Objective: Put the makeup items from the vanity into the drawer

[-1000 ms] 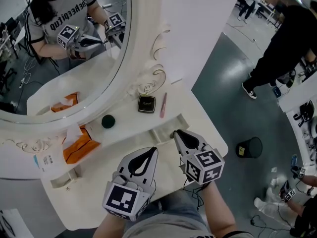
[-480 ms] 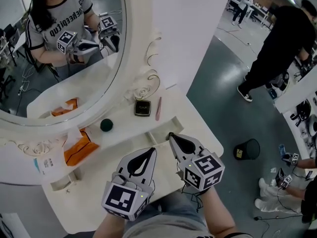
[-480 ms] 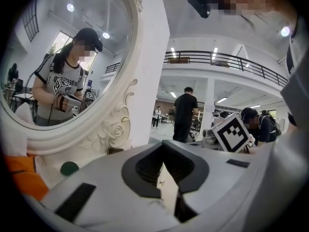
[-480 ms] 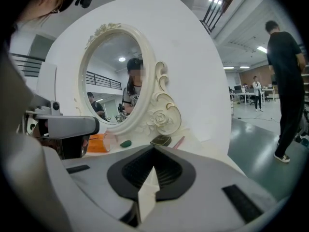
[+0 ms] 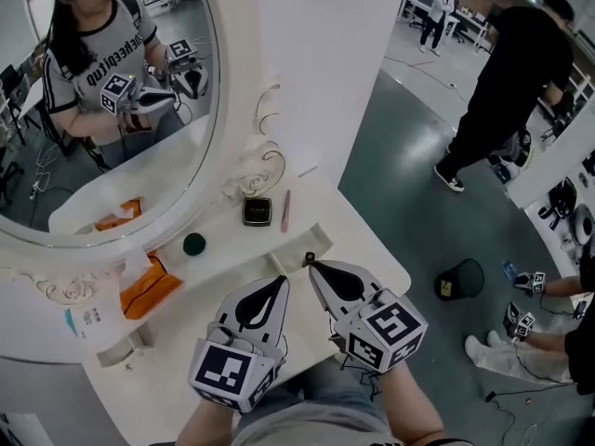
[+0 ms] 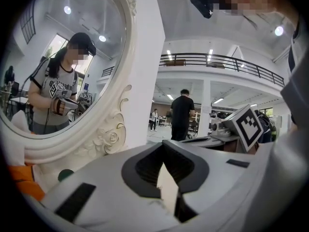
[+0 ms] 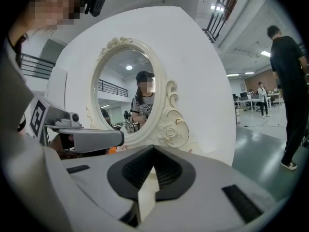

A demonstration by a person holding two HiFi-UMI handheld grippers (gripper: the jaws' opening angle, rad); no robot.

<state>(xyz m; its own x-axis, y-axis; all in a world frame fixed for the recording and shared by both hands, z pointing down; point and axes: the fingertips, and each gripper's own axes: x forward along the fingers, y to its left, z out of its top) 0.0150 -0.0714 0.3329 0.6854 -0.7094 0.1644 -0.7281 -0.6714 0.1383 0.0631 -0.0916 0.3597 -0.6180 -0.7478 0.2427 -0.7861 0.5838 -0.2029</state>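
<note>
On the white vanity (image 5: 363, 249), below the oval mirror (image 5: 102, 110), lie a black compact (image 5: 257, 212), a pink pencil (image 5: 285, 210) and a round dark green item (image 5: 193, 243). The green item (image 6: 65, 174) also shows low at the left of the left gripper view. Both grippers hover side by side over the vanity's front edge, short of the items. My left gripper (image 5: 280, 281) (image 6: 164, 146) is shut with nothing in it. The jaws of my right gripper (image 5: 311, 264) (image 7: 154, 151) meet at the tip and no item shows between them. I cannot make out the drawer.
An orange tissue pack (image 5: 149, 286) lies at the shelf's left end. On the grey floor to the right stand a person in black (image 5: 507, 82) and a small black bin (image 5: 462, 279). Another person's hands with grippers (image 5: 521, 300) are at the right edge.
My right gripper has lifted off the vanity's front ledge and come up toward me. The left gripper has risen slightly. The items on the shelf have not moved.
</note>
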